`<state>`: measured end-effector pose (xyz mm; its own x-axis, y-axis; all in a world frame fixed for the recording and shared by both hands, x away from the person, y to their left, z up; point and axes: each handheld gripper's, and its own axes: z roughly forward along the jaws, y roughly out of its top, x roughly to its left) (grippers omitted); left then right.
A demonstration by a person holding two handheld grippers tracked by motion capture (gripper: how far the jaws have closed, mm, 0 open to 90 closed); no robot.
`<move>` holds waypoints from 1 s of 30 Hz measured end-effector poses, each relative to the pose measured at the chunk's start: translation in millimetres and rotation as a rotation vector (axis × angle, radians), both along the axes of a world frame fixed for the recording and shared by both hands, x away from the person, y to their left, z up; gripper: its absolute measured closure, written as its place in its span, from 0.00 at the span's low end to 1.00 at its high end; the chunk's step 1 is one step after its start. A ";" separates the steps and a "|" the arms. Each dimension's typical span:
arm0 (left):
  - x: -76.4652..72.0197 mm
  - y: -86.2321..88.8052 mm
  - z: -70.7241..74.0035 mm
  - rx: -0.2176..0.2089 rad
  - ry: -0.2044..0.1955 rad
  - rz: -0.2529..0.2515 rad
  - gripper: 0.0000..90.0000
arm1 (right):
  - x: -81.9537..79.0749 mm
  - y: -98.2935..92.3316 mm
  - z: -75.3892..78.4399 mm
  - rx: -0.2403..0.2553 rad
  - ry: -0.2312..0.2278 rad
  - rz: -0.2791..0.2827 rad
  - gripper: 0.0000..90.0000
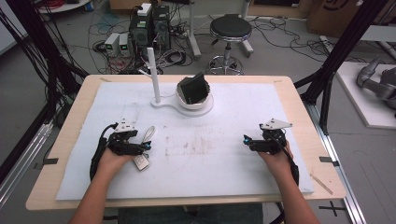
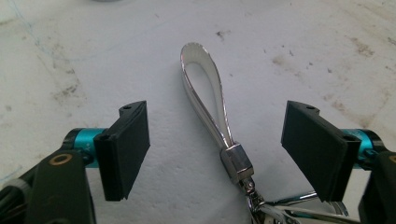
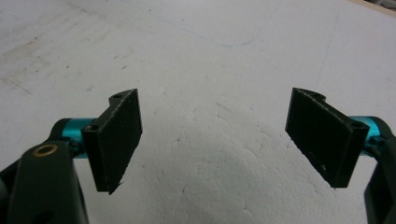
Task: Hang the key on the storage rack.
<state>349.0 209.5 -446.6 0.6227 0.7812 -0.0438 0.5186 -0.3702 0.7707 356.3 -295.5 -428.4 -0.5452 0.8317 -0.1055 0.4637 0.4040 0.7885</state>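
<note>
I hold two grippers, one in each hand, both low over the white foam sheet (image 1: 224, 158) that covers the wooden table (image 1: 70, 121). My left gripper (image 1: 145, 145) has its jaws spread wide with nothing between the pads; in the left gripper view one silver strap loop (image 2: 205, 88) lies flat on the foam in the gap between them, touching neither pad. The loop ends nearer me in one square metal clasp (image 2: 237, 161), and below that a swivel and part of one key ring (image 2: 299, 210) run out toward the right jaw. From above, one small flat tag (image 1: 141, 162) lies just near of that gripper, on the same key chain. I can read no writing on the strap, the clasp or the tag. My right gripper (image 1: 246, 140), well apart on the right side of the sheet, is also spread wide and empty, over bare, lightly stained foam. Farther off, near the far middle of the sheet, stands one white stand with one upright post (image 1: 153, 74) on its left and one white bowl (image 1: 194, 100) on its right; one dark square thing (image 1: 194, 88) sits tilted in the bowl. Beyond the table, on the floor, I count one black round stool (image 1: 230, 29) and a cluster of cables and boxes (image 1: 140, 32).
</note>
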 end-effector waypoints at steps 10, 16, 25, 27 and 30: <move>-0.2 1.0 -2.5 0.036 0.009 0.001 0.48 | 0.0 -0.3 0.1 -0.001 0.000 0.001 0.21; -2.5 1.7 -1.2 0.044 0.006 -0.022 0.65 | -0.3 0.3 0.1 -0.001 0.001 0.001 0.21; -4.8 -4.4 1.6 0.073 0.012 -0.072 0.89 | -0.5 1.5 0.3 -0.004 0.003 0.006 0.21; -4.4 -5.7 2.9 0.091 0.012 -0.078 0.90 | -0.6 1.6 0.3 -0.005 0.003 0.005 0.21; -3.1 -5.3 4.6 0.083 0.032 -0.087 0.90 | -0.7 2.0 0.3 -0.003 0.002 0.004 0.21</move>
<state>345.9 204.3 -442.0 0.6877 0.7260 -0.0019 0.5053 -0.4768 0.7193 355.6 -293.6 -428.1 -0.5490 0.8289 -0.1074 0.4632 0.4087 0.7864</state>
